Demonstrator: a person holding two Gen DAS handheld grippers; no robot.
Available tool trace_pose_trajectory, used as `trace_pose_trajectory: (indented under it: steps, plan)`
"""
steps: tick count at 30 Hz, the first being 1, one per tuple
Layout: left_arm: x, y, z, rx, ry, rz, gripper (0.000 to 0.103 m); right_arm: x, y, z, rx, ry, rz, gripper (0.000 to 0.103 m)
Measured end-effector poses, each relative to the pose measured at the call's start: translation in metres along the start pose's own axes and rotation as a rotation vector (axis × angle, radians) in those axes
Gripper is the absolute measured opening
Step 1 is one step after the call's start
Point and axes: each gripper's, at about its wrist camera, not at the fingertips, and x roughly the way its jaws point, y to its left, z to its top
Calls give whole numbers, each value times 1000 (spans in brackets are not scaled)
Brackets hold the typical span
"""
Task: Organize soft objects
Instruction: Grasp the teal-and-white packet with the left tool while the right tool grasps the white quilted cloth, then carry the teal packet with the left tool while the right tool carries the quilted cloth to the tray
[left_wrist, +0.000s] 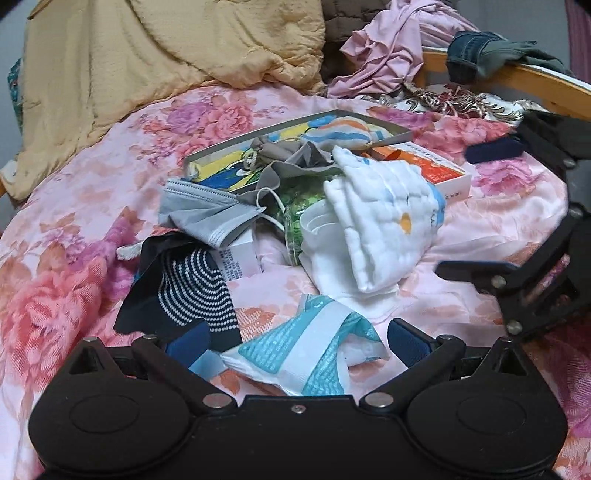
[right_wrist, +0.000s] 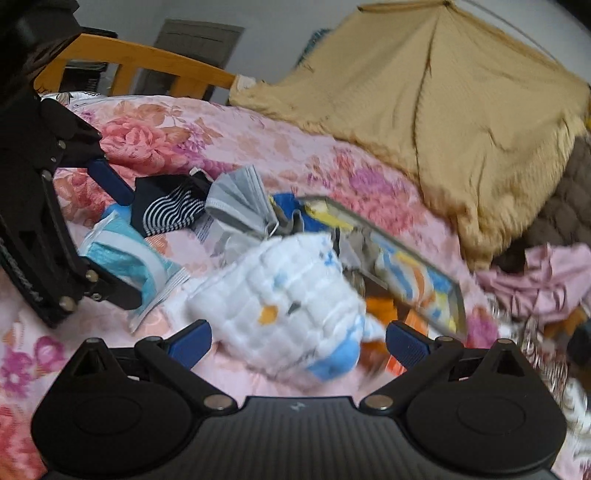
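Note:
A pile of soft things lies on a pink floral bedspread (left_wrist: 74, 206). A white quilted cloth (left_wrist: 384, 214) sits in the middle; it also shows in the right wrist view (right_wrist: 291, 295), between my open right gripper's (right_wrist: 297, 341) fingers. A grey face mask (left_wrist: 207, 210), a navy striped sock (left_wrist: 192, 291) and a teal-white packet (left_wrist: 306, 354) lie nearby. My left gripper (left_wrist: 297, 341) is open around the packet's near end. A shallow grey tray (left_wrist: 258, 134) holds a striped cloth (left_wrist: 336, 129) and a grey pouch.
A tan quilt (left_wrist: 155, 51) is heaped at the back. Pink clothes (left_wrist: 384, 51) and jeans (left_wrist: 469, 51) lie on the wooden bed frame (left_wrist: 535, 81). An orange-white box (left_wrist: 436, 166) lies beside the tray. The right gripper's body (left_wrist: 546, 266) stands at the right.

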Motion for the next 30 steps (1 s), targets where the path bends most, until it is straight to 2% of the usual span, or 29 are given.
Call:
trace_pose_trajectory:
  steps: [7, 15, 18, 20, 30]
  plan:
    - [0, 4, -4, 49, -4, -42, 99, 17, -6, 0, -11, -18, 46, 102]
    - [3, 13, -4, 43, 41, -112, 72, 34, 6, -4, -79, -20, 98, 102]
    - [4, 16, -3, 16, 56, -120, 71, 37, 10, -6, -94, -10, 98, 102]
    - [5, 16, -3, 5, 56, -116, 66, 38, 11, -7, -92, -5, 92, 100]
    - [11, 10, -4, -60, 64, -102, 63, 36, 8, -6, -66, 2, 75, 75]
